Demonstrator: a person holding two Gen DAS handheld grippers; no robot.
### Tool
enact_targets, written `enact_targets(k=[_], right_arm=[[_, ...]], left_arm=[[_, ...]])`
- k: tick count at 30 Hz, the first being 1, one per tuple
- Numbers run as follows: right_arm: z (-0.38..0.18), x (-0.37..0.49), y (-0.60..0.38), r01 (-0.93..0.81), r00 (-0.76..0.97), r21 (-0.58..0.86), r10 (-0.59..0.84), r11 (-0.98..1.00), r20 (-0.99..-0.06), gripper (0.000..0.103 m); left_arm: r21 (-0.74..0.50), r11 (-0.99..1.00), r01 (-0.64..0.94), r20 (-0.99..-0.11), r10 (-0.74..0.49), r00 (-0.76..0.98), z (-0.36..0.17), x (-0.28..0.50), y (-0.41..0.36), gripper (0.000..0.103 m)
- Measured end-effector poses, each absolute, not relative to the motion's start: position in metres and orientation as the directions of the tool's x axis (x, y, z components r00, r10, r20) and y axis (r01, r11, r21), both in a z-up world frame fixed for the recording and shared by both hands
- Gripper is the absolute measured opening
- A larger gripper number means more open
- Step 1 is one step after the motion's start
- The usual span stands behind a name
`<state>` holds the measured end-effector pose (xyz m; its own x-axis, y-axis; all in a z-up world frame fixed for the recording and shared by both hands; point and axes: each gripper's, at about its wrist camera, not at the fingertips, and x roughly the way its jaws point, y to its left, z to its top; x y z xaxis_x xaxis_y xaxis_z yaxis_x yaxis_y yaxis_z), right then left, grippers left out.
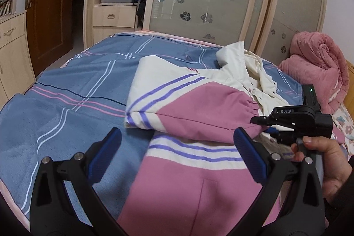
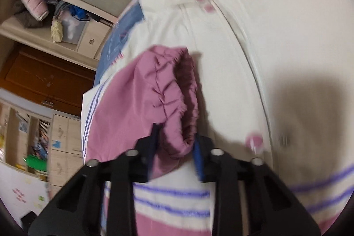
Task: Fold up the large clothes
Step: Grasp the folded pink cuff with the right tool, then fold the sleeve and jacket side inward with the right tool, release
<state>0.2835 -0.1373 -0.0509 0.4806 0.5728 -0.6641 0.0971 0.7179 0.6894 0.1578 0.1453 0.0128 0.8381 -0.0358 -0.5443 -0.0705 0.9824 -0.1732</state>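
- On the bed, in the left wrist view, a cream and pink jacket [image 1: 188, 103] lies on a blue striped blanket [image 1: 66, 92], with its hood toward the far right and its hem nearest the camera.
- One pink sleeve [image 1: 210, 112] is already laid across the chest, so the fold looks begun but far from finished.
- The left gripper [image 1: 177, 154] hangs over the near hem with its jaws wide apart and nothing between them.
- At the right edge, the right gripper [image 1: 263, 123], carried by a hand [image 1: 320, 154], sits at the sleeve's gathered cuff [image 1: 252, 107].
- In the right wrist view the cuff [image 2: 177, 107] sits between the narrow-set fingers of the right gripper [image 2: 174, 147], which appear to pinch its lower rim; the picture is blurred, so the hold is a judgement.
- Beyond it the cream front [image 2: 221, 37] with its snap placket lies flat.
- Left to do, by my reading: settle this sleeve, bring in the other, then fold the body over.
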Motion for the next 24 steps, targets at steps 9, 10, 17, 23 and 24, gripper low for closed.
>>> enact_targets(k=[9, 10, 17, 23, 24], right_arm=[[0.020, 0.312, -0.136, -0.056, 0.590, 0.614, 0.523, 0.787, -0.616, 0.015], [0.026, 0.313, -0.140, -0.064, 0.601, 0.608, 0.517, 0.791, -0.609, 0.015], [0.040, 0.327, -0.204, 0.014, 0.673, 0.558, 0.405, 0.830, -0.619, 0.013], [0.014, 0.301, -0.302, 0.188, 0.724, 0.559, 0.271, 0.807, -0.634, 0.013], [0.007, 0.294, -0.315, 0.212, 0.726, 0.554, 0.249, 0.805, -0.641, 0.013]], left_arm=[[-0.204, 0.973, -0.109, -0.547, -0.020, 0.837, 0.012, 0.168, 0.161, 0.101], [-0.212, 0.971, -0.110, -0.549, -0.025, 0.835, 0.012, 0.168, 0.160, 0.101], [-0.187, 0.978, -0.093, -0.550, -0.026, 0.835, 0.012, 0.171, 0.151, 0.101], [-0.185, 0.979, -0.086, -0.556, -0.032, 0.830, 0.010, 0.172, 0.147, 0.101], [-0.185, 0.979, -0.084, -0.556, -0.034, 0.830, 0.010, 0.172, 0.147, 0.101]])
